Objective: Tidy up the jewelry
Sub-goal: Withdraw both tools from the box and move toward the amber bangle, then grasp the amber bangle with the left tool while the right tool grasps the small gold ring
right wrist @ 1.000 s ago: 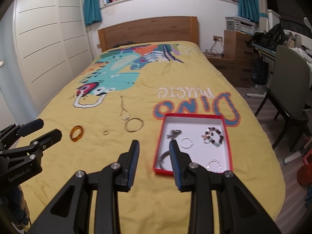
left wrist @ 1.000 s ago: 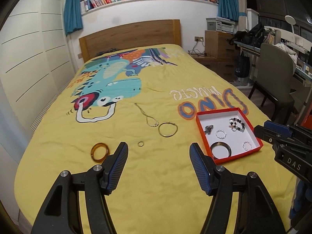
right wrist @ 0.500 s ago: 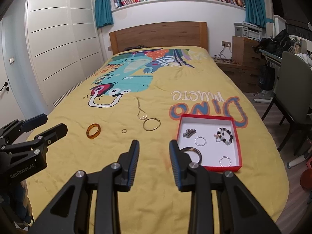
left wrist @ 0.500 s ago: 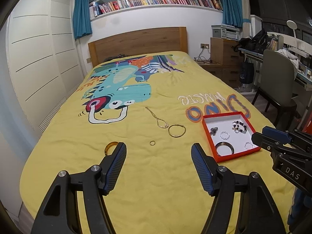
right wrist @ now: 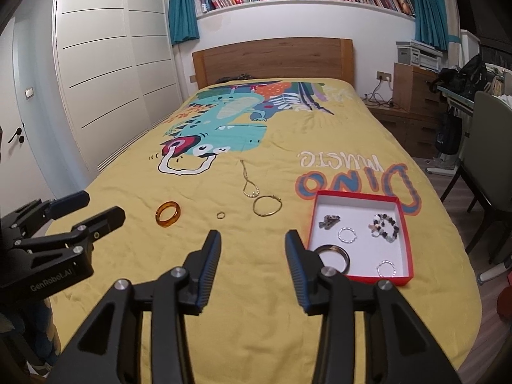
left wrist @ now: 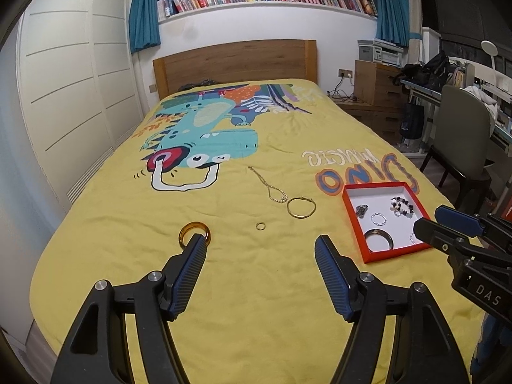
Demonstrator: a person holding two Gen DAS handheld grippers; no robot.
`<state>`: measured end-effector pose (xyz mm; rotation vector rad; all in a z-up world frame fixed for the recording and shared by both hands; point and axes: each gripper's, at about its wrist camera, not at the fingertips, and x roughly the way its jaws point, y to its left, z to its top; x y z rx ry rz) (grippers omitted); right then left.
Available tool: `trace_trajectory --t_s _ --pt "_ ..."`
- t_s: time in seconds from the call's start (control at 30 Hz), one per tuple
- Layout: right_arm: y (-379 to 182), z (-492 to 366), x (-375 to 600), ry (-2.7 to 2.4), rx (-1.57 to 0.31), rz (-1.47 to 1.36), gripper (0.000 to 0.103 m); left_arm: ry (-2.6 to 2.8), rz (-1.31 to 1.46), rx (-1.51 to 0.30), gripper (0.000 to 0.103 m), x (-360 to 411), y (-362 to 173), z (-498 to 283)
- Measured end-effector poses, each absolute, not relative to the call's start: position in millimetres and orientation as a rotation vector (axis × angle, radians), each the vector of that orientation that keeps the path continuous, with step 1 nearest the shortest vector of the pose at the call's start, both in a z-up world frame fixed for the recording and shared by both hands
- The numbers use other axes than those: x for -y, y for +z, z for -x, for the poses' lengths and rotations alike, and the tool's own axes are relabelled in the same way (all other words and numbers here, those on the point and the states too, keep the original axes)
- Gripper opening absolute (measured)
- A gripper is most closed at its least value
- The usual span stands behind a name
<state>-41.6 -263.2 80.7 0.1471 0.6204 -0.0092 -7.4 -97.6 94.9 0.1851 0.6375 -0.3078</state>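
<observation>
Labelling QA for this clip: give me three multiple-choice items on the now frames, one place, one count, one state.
1. Where does the amber bangle lie?
A. in the red tray
B. on the yellow bedspread
C. on the chair

2. How many jewelry pieces lie loose on the bedspread?
A. two
B. four
C. seven

3. What does the right claw hold?
A. nothing
B. the gold ring
C. the chain

Key:
1 B, the amber bangle rests on the yellow bedspread, left of the red tray.
2 B, bangle, small gold ring, gold hoop and chain.
3 A, the right claw is opening with only bedspread between its fingers.
</observation>
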Motion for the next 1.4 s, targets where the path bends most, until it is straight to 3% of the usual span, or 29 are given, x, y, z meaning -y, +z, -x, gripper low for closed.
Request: trace_trajectory --t_s 0.57,1.4 --pt "39 -10 252 0.045 -0.721 -0.151 0.040 -0.236 -0.077 -0.797 0.069 31 26 -42" --pt "-59 -167 266 0.049 -0.881 -0.196 0.040 -0.048 0.027 -0.938 0.069 -40 -58 -192"
